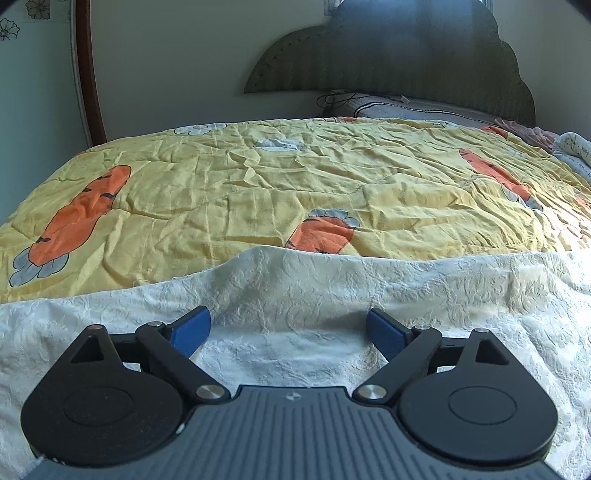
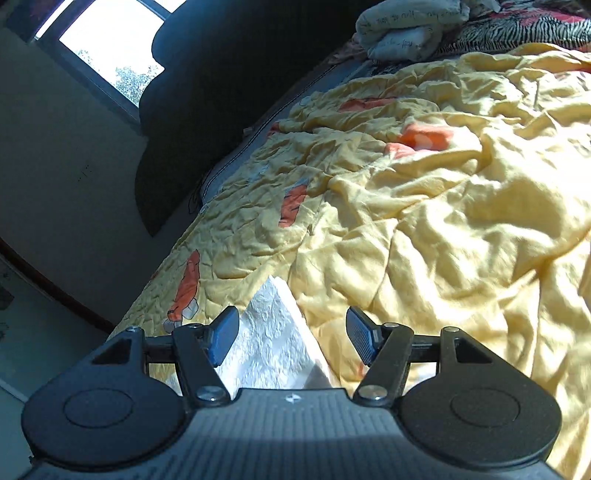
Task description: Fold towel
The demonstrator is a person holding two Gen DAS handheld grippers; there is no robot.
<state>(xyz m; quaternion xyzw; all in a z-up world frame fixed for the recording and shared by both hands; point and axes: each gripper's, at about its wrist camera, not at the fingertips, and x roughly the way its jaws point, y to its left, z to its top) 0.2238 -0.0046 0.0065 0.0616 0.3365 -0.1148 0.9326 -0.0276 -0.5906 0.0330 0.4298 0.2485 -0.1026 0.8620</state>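
Note:
A white embossed towel (image 1: pixel 332 288) lies spread across the near part of the bed in the left wrist view. My left gripper (image 1: pixel 289 325) stands open just above it, its blue pads (image 1: pixel 190 330) wide apart with only flat cloth under the gap. In the right wrist view a corner of the same towel (image 2: pixel 271 332) points away from me over the quilt. My right gripper (image 2: pixel 291 332) is open too, tilted, with that corner lying between and below its blue fingers (image 2: pixel 225 338) and not pinched.
The bed is covered by a wrinkled yellow quilt (image 1: pixel 295 184) printed with orange carrots. A dark scalloped headboard (image 1: pixel 399 55) and a pillow (image 1: pixel 406 107) stand at the far end. A bundle of bedding (image 2: pixel 410 29) lies far right. A wall and window (image 2: pixel 110 48) are on the left.

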